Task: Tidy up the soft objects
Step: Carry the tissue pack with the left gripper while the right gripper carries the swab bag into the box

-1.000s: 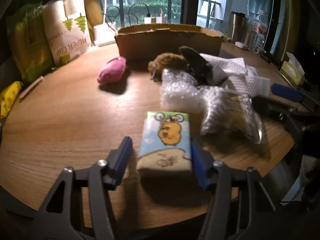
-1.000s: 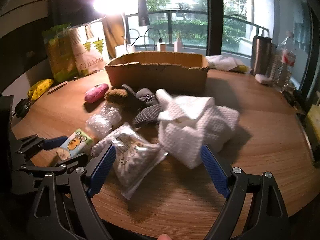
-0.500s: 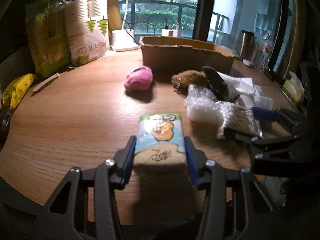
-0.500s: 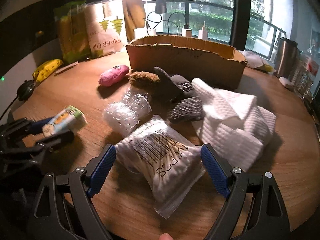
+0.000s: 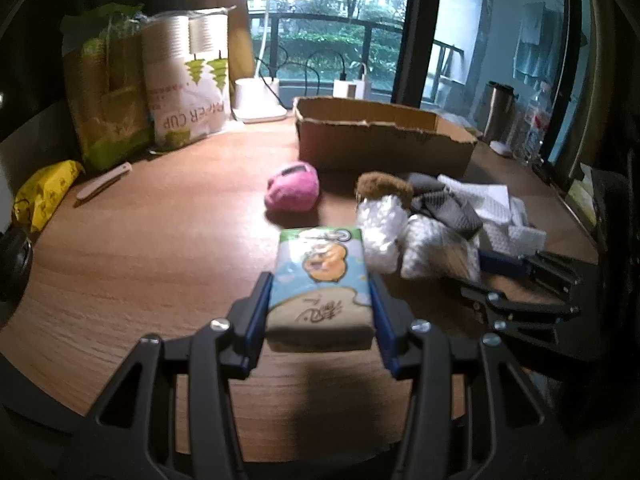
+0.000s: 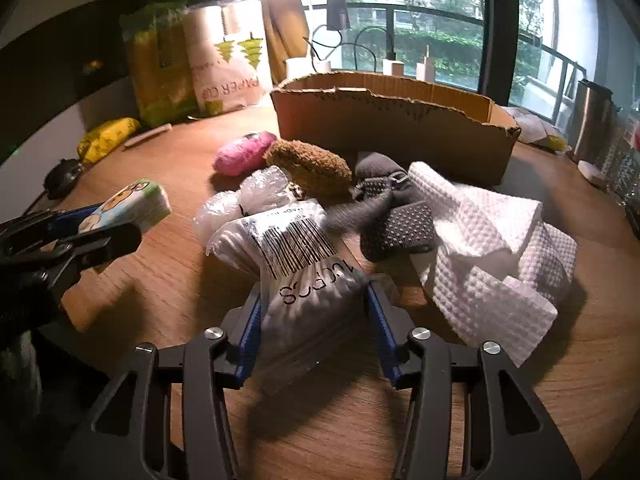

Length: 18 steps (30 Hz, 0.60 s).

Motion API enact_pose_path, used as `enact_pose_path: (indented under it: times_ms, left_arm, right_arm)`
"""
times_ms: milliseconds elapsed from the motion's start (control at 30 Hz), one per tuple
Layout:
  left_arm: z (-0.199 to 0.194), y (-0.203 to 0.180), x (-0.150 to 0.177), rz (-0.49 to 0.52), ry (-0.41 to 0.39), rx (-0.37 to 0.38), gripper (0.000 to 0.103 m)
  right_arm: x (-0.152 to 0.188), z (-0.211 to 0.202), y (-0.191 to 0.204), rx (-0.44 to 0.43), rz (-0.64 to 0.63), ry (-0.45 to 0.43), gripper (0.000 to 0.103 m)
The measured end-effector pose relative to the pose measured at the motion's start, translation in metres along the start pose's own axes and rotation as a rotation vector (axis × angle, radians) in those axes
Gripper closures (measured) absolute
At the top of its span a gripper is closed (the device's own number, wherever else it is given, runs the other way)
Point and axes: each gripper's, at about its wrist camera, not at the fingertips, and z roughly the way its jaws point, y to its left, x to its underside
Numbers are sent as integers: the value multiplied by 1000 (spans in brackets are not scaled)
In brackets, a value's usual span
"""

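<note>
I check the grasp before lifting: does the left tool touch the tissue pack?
Touching. In the left wrist view both blue pads of the left tool press against the sides of the tissue pack.

You've got wood-grain table, satin sheen. Cardboard box: matt, torn rough rim. Tissue pack: glossy printed plastic wrap. Cotton-swab bag: clear shiny plastic. Waffle cloth: white, textured. Bubble wrap crinkly, glossy. Pink plush & brown plush: fuzzy, matt.
</note>
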Motion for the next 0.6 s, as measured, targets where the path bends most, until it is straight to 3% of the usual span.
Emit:
enact_pose_path:
  times_ms: [333,600]
  left_arm:
    - [-12,-9,-28,11,-38,-18,56]
    - [-14,-21,-52,31,-70,-14,56]
  right_arm:
    - [-23,-37,1,-71,-6,-96,53]
    - [-48,-60,-10,-74,-15,-159,53]
